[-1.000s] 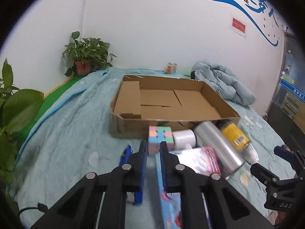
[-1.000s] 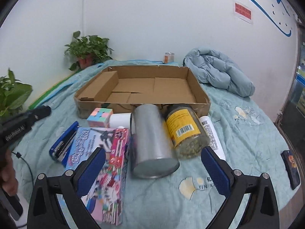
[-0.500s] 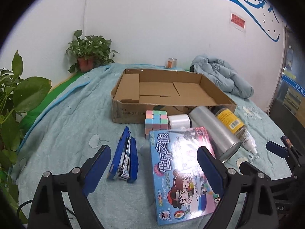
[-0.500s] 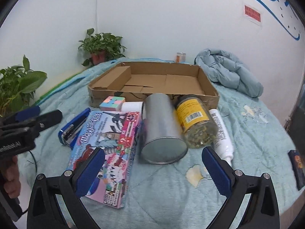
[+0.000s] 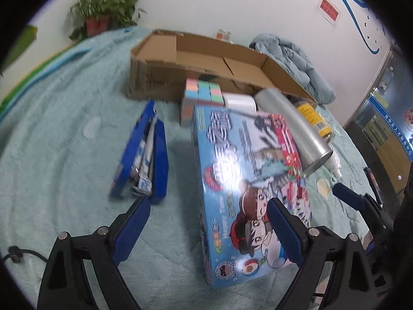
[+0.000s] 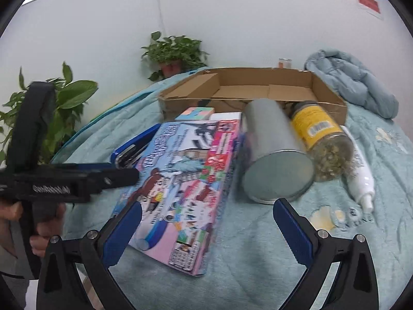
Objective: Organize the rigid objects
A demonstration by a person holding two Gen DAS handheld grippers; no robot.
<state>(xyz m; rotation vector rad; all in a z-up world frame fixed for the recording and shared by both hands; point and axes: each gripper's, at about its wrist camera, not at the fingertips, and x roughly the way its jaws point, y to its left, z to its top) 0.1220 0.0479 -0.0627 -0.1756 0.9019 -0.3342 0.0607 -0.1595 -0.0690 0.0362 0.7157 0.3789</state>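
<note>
A colourful cartoon game box [image 5: 245, 180] [image 6: 188, 180] lies flat on the teal blanket. A blue stapler [image 5: 144, 155] [image 6: 129, 149] lies to its left. Behind it are a pastel cube [image 5: 201, 95] [image 6: 196, 112] and a white roll [image 5: 238, 102]. A silver can [image 5: 291, 126] [image 6: 273, 152], a yellow-label jar [image 6: 322, 139] and a white tube [image 6: 361, 170] lie on their sides to the right. An open, empty cardboard box [image 5: 206, 59] [image 6: 258, 90] stands behind. My left gripper [image 5: 209, 230] is open over the game box's near left edge. My right gripper [image 6: 206, 230] is open, near the game box's right front corner.
Potted plants [image 6: 175, 51] [image 6: 59, 108] stand at the back and left. A bundled light-blue jacket [image 6: 351, 80] lies at the back right. A small jar [image 6: 284, 62] stands by the wall. A dark phone-like object [image 5: 371, 178] lies on the blanket's right edge.
My left gripper opened wide from shut, then moved forward and down close to the game box and stapler. My right gripper stayed open and moved closer and leftward toward the game box.
</note>
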